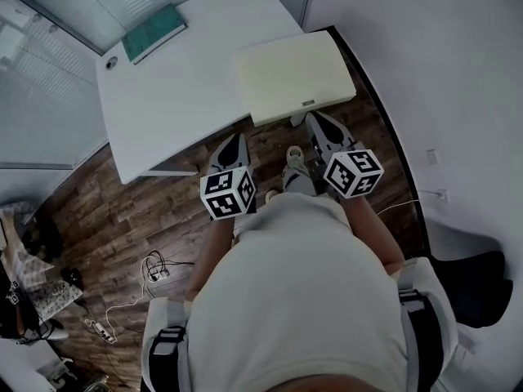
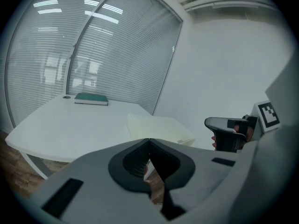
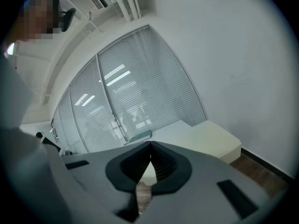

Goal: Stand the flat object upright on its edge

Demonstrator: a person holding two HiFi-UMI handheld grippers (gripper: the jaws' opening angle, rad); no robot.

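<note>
While the left tongs [image 1: 231, 144] and right tongs [image 1: 315, 122] hover short of the white tabletop [image 1: 188, 88], both are pressed together on nothing; the green book [image 1: 154, 33] lies flat at its far corner, well apart from them; a cream cabinet [image 1: 290, 76] stands beside the tabletop.

A: Which colour has the thin flat book [image 1: 154, 33]?
B: Dark green, plain. The broad smooth table [image 1: 188, 88] is white, and the box-shaped cabinet [image 1: 294, 76] is pale cream.
A: And the wooden plank floor [image 1: 147, 211]?
B: Dark brown, with streaky grain. The left tool [image 1: 234, 140] and the right tool [image 1: 317, 121] are grey, with black-and-white square patterns.
</note>
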